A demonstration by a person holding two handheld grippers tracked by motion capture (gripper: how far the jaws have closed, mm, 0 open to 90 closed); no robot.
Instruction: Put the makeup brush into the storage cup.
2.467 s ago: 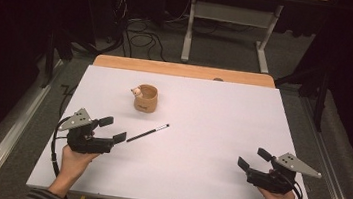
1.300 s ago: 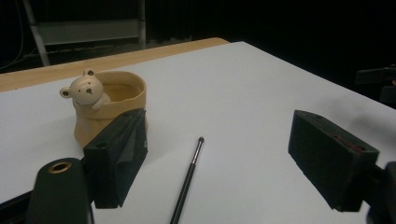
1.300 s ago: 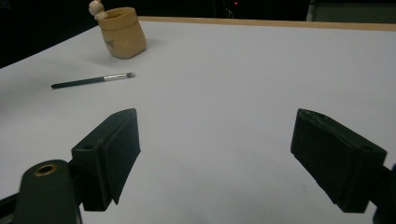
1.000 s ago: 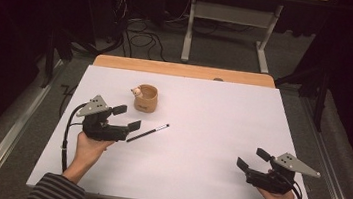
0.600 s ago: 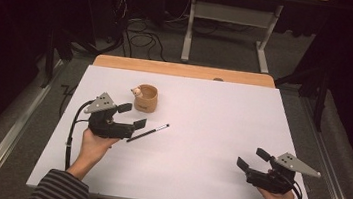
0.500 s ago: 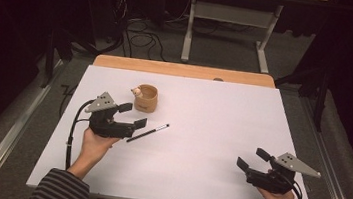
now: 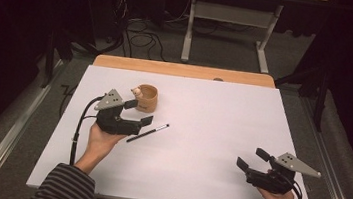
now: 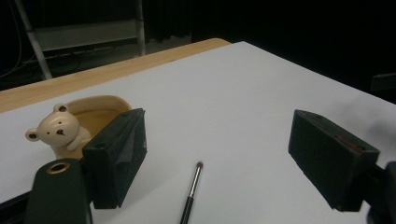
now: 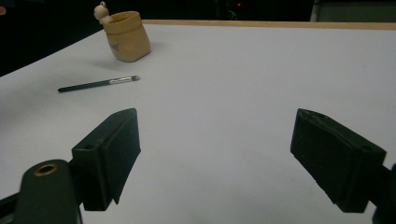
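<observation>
- The left gripper (image 7: 139, 113), fingers apart, is hovering over the brush (image 7: 148, 132), which is lying just beside the bear cup (image 7: 146, 97), toward the bench's far-left corner.
- The right gripper (image 7: 252, 159), fingers apart, is idling near the right edge.
- Closing off-centre is likely to roll the thin brush away.

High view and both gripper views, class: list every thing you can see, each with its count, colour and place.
Brush: one, black handle, silver ferrule, lying on the white sheet right of the left gripper.
Bear cup: one, tan, far left of the sheet.
White sheet: one, covering the table.
Table: one, wooden edge at the far side.
Desk frame: one, grey, on the floor beyond.
Left gripper: one, black, open, beside the cup.
Right gripper: one, black, open, near right corner.
</observation>
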